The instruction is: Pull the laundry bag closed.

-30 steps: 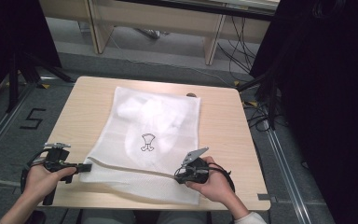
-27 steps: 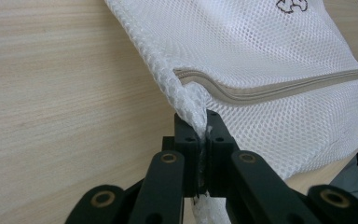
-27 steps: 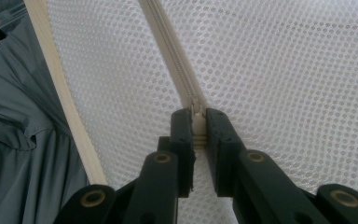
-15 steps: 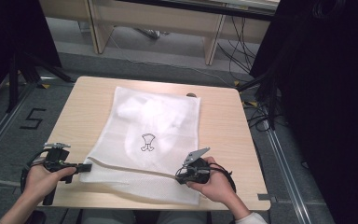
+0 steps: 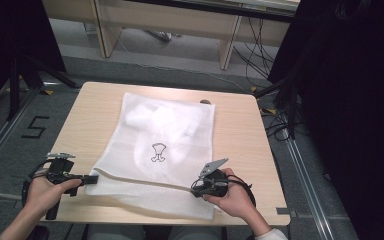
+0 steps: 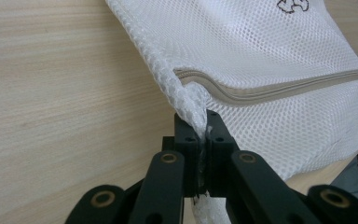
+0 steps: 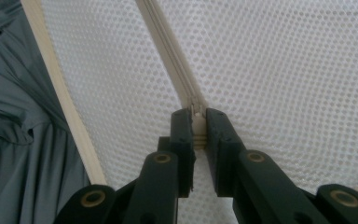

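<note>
White mesh bag (image 5: 165, 135), beige zipper (image 6: 270, 91), small black printed emblem (image 5: 158, 152).

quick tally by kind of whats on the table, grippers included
mesh laundry bag: 1, white, with a beige zip
grippers: 2, the left gripper shut on the bag's corner, the right gripper shut on the zip's slider
small dark thing at the bag's far edge: 1, too small to tell
total: 4

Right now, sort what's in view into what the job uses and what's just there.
In use:
- white mesh laundry bag
- its beige zipper, pull end clamped in the right gripper
- left gripper, shut on the bag's corner

Just there:
- light wooden table
- black "5" floor marking
- black cables
</note>
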Demonstrator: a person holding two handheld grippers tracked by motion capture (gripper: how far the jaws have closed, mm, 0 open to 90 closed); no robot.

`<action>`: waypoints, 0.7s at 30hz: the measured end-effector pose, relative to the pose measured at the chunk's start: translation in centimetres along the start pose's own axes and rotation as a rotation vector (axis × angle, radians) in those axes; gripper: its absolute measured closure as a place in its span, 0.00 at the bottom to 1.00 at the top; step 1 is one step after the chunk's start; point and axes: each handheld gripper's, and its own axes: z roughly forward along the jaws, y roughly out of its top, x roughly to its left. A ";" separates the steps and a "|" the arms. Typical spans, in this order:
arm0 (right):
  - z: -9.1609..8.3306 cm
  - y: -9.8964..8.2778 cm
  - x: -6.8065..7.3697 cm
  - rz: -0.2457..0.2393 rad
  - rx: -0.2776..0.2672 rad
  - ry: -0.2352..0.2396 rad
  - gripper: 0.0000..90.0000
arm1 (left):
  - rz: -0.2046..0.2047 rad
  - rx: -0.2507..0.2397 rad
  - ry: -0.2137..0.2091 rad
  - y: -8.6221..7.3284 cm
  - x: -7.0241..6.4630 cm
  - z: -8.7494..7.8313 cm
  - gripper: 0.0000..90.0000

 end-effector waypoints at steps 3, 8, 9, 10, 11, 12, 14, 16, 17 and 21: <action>-0.2 -0.2 -0.1 0.005 0.006 0.000 0.92 | -0.002 -0.001 0.000 0.0 0.0 0.0 0.95; -0.5 -0.7 -0.4 0.014 -0.002 -0.003 0.92 | 0.002 0.001 0.002 0.0 0.0 0.0 0.95; -0.5 -0.7 -0.4 0.014 -0.002 -0.003 0.92 | 0.002 0.001 0.002 0.0 0.0 0.0 0.95; -0.7 -0.8 -0.4 0.019 0.002 -0.016 0.92 | 0.002 0.000 0.001 0.0 0.0 0.0 0.95; -0.7 -0.8 -0.4 0.019 0.002 -0.016 0.92 | 0.000 0.000 0.000 0.0 0.0 0.0 0.95; -0.8 -0.9 -0.6 0.016 0.007 -0.013 0.92 | 0.003 0.000 0.005 0.0 0.0 0.0 0.95; -0.9 -1.1 -0.7 0.023 0.001 -0.014 0.92 | 0.000 -0.002 0.002 0.0 0.1 0.0 0.95; -1.2 -1.2 -0.6 0.051 0.013 -0.023 0.92 | 0.001 -0.001 0.002 0.0 0.1 0.0 0.95; -1.4 -1.5 -0.7 0.059 0.006 -0.028 0.92 | 0.002 0.000 0.003 0.0 0.1 0.0 0.95; -1.9 -2.0 -1.0 0.075 0.002 -0.029 0.92 | 0.003 0.003 0.005 0.1 0.1 0.1 0.95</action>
